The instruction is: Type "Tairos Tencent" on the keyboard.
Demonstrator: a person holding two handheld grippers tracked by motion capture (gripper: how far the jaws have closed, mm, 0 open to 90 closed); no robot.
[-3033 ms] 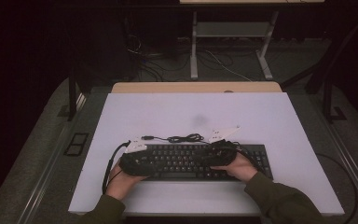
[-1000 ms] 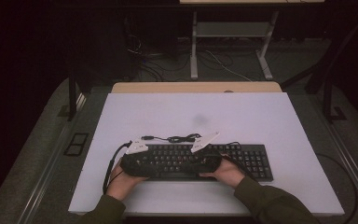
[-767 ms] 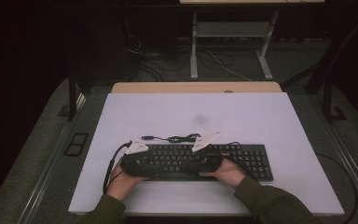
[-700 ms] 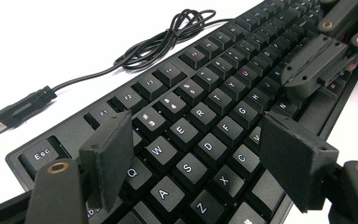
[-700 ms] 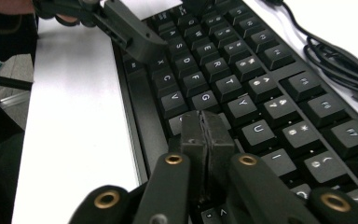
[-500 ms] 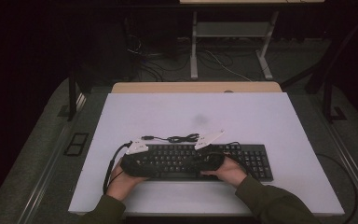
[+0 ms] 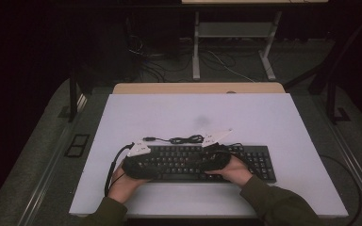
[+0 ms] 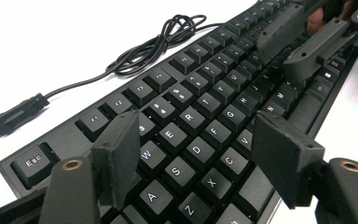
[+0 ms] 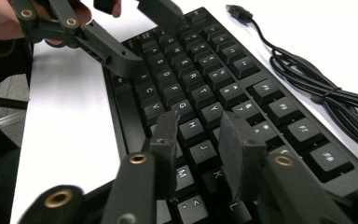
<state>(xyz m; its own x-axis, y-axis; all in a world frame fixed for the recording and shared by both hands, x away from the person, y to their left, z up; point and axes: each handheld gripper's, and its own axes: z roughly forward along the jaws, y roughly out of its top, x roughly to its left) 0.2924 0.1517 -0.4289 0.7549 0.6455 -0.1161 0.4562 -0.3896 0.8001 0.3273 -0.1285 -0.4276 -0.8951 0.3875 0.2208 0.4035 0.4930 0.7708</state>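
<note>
- Left hand (image 7: 122, 181) comes in low at the left of the high view, holding the left gripper (image 7: 139, 165) over the left end of the black keyboard (image 7: 259, 162).
- Left gripper view: left gripper (image 8: 193, 149) jaws stand spread, one over the Q/W keys, the other toward the near edge by C/V. Nothing sits between them except the keys below; whether the tips touch the keycaps I cannot tell. Jaws have just been closing a little.
- Keyboard lies on the white table (image 7: 264, 117), lengthwise left to right, near the person's edge, roughly centred. Number pad end is at the right, uncovered.
- Keyboard's black cable (image 7: 184, 139) lies in a loose bundle on the table just behind the keyboard; its USB plug (image 7: 147, 139) points left, unplugged.
- Right gripper (image 7: 214, 160) sits over the middle of the keyboard, with the right hand (image 7: 233, 170) behind it, well short of the number pad.
- Right gripper view: right gripper (image 9: 198, 142) jaws part-open over the H/J/K keys, a narrow gap between the pads, pinching nothing. Jaws have just been opening.
- The two grippers face each other along the key rows, apart.
</note>
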